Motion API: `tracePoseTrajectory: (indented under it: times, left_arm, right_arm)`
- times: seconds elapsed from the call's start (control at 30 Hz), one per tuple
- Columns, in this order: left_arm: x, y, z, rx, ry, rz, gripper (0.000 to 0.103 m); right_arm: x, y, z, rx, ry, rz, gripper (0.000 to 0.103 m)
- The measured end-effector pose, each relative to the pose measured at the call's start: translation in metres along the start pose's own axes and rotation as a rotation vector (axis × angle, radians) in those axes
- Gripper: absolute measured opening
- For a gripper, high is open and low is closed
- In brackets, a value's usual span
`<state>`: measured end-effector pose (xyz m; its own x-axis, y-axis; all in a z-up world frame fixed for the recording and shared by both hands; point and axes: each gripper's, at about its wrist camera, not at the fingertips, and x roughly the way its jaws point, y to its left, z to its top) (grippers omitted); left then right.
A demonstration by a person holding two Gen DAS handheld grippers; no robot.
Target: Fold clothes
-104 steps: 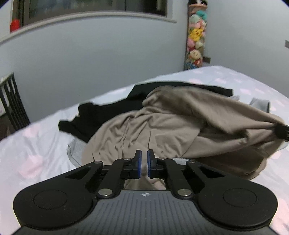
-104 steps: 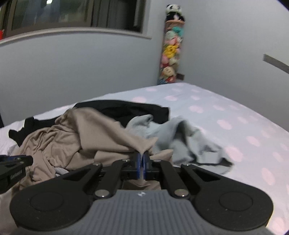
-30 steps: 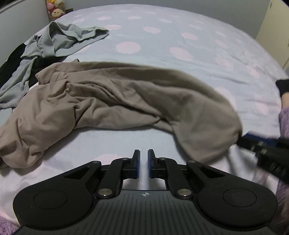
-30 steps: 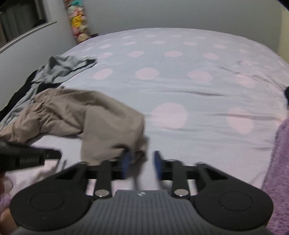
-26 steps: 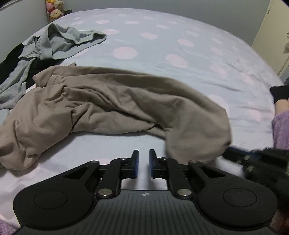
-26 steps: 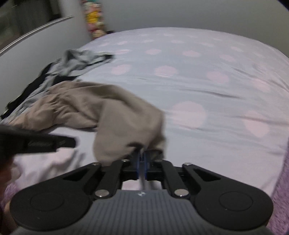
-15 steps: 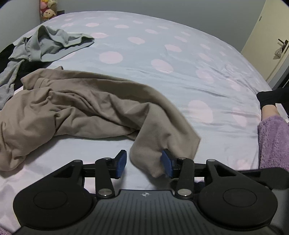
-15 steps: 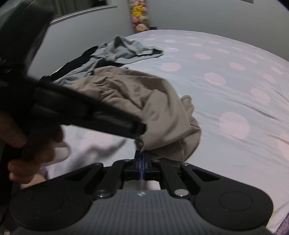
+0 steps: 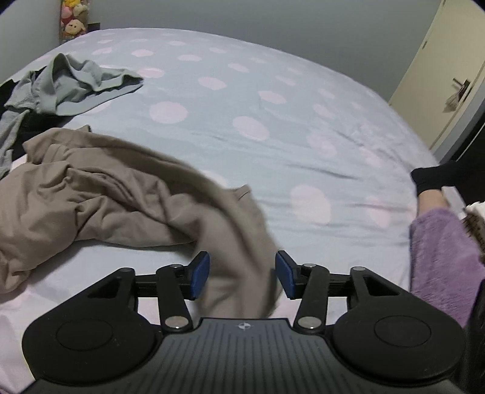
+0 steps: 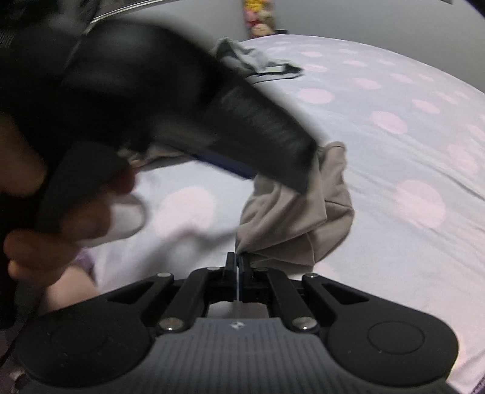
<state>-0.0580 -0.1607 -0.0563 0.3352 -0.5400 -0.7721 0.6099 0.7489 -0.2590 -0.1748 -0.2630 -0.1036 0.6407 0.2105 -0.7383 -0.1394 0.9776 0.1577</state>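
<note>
A tan garment (image 9: pixel 100 194) lies crumpled on the left of the dotted bed sheet (image 9: pixel 272 106). One end of it runs toward me and hangs between the blue pads of my left gripper (image 9: pixel 242 274). Its jaws are opening and stand apart around the cloth. In the right wrist view my right gripper (image 10: pixel 237 262) is shut on an edge of the same tan garment (image 10: pixel 291 218), which bunches up just beyond its tips. The left gripper's black body (image 10: pixel 248 121) looms blurred over that cloth, with the hand (image 10: pixel 60 230) holding it at the left.
A grey garment (image 9: pixel 85 88) and a bit of black cloth (image 9: pixel 4 91) lie at the bed's far left. Plush toys (image 9: pixel 72 21) stand in the far corner. A purple fleece sleeve (image 9: pixel 439 257), a black sock (image 9: pixel 433 178) and a cream door (image 9: pixel 448 75) are on the right.
The left jaws went from nearly shut to wide apart, and the tan cloth's end now hangs between them. The right gripper closed on the cloth's edge and swung in beside the left gripper.
</note>
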Motion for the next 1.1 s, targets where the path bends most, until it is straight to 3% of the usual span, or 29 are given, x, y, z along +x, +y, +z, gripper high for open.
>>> tracePoseTrajectory:
  times: [0.07,0.1,0.13,0.33,0.63,0.77,0.87,1.1]
  left_arm:
    - [0.005,0.000,0.000,0.002,0.013,0.023,0.047]
    - [0.008,0.001,-0.001,0.001,0.025,0.038,0.042]
    - [0.011,0.003,-0.002,-0.001,0.038,0.049,0.031]
    - [0.015,0.012,-0.006,0.010,0.063,0.099,0.009]
    - [0.012,0.023,-0.008,0.004,0.105,0.113,0.007]
    - [0.013,0.025,-0.009,0.009,0.100,0.093,0.008]
    - [0.014,0.026,-0.009,0.010,0.093,0.085,0.009]
    - [0.021,0.023,-0.012,0.035,0.100,0.104,0.012]
  right_arm:
    - [-0.001,0.006,0.000,-0.033,-0.003,0.010,0.001]
    - [-0.001,0.008,-0.001,-0.046,-0.003,0.008,0.001]
    - [-0.001,0.008,-0.001,-0.047,-0.001,0.002,0.001]
    - [-0.003,-0.007,-0.001,0.020,0.018,-0.030,0.004]
    - [-0.037,-0.053,0.004,0.222,-0.084,-0.212,0.009]
    - [-0.031,-0.057,0.014,0.266,-0.103,-0.182,0.017]
    - [-0.017,-0.057,0.026,0.275,-0.131,-0.166,0.034]
    - [0.018,-0.078,0.032,0.360,-0.096,-0.118,0.034]
